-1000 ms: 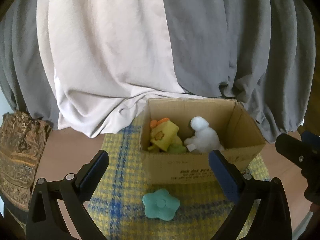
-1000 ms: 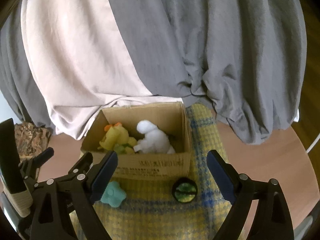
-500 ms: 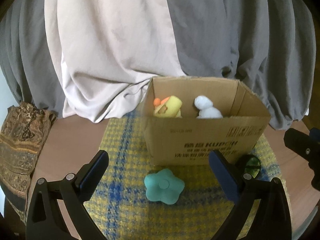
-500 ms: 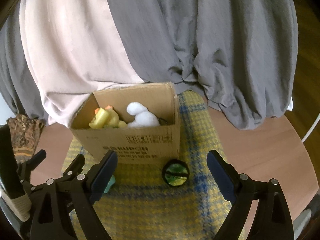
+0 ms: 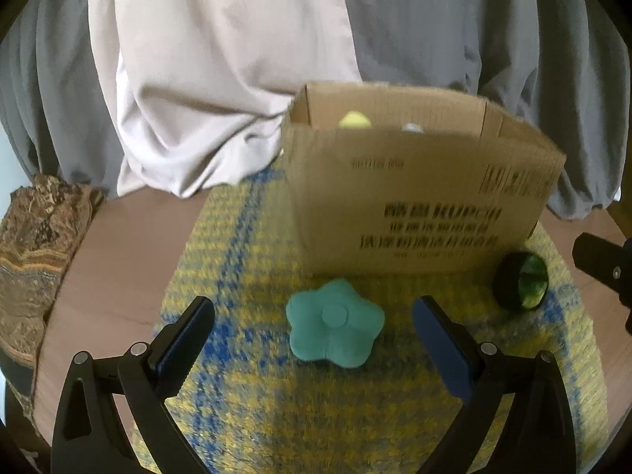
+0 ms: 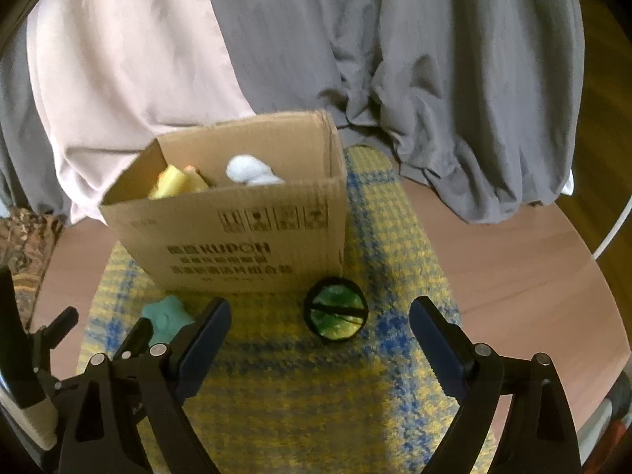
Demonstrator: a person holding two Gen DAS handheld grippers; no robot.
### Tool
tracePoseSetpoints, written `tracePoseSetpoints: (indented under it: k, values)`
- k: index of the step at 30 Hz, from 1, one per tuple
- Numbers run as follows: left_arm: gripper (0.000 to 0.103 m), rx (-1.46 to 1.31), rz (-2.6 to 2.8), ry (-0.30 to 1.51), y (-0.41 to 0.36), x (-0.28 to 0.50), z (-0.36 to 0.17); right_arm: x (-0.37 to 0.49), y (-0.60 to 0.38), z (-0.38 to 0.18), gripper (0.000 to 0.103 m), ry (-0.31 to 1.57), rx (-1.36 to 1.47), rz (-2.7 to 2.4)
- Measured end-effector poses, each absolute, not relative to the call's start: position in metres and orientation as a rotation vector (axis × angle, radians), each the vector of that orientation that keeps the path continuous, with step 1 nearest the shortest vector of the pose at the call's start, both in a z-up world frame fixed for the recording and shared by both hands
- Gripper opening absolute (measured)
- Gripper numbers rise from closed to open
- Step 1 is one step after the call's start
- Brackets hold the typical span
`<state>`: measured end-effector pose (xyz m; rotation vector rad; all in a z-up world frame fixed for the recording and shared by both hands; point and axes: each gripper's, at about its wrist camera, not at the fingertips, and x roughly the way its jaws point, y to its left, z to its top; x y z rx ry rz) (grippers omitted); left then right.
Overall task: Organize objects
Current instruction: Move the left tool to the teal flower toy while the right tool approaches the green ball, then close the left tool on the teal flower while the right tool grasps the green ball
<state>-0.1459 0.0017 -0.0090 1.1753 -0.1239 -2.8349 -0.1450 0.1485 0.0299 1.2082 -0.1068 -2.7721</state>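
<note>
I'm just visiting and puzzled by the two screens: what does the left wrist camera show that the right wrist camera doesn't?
Only the left view shows the whole teal flower-shaped soft toy, lying ahead between open jaws. Only the right view looks into the brown cardboard box, showing a yellow plush and a white plush more fully, and its jaws are opening, with nothing between them. Both show the box, the round black-and-green ball, the yellow-and-blue checked mat and draped cloth.
</note>
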Motion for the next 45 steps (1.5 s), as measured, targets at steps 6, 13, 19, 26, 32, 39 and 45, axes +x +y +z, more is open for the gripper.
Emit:
tracePoseSetpoints:
  k: [6, 13, 19, 26, 32, 39, 45]
  values:
    - [0.102, 1.218, -2.818, -0.119, 0.0, -0.149, -0.031, -0.154, 0.155, 0.005, 0.094, -0.15, 1.259, -2.763]
    - [0.102, 1.254, -2.806, -0.084, -0.005, -0.158, -0.051, -0.166, 0.156, -0.012, 0.094, -0.185, 1.302, -2.749]
    - [0.102, 1.296, -2.813, -0.078, -0.007, -0.169, -0.066, -0.177, 0.153, -0.019, 0.094, -0.16, 1.314, -2.765]
    - [0.102, 1.329, -2.815, -0.091, -0.004, -0.179, -0.076, -0.189, 0.153, -0.029, 0.094, -0.138, 1.336, -2.762]
    - [0.102, 1.375, -2.813, -0.075, -0.003, -0.187, -0.084, -0.199, 0.151, -0.041, 0.094, -0.132, 1.367, -2.747]
    - [0.099, 1.387, -2.793, -0.069, -0.003, -0.191, -0.084, -0.213, 0.148, -0.054, 0.094, -0.124, 1.409, -2.725]
    - [0.087, 1.424, -2.799, -0.078, -0.001, -0.194, -0.088, -0.223, 0.15, -0.067, 0.082, -0.158, 1.466, -2.688]
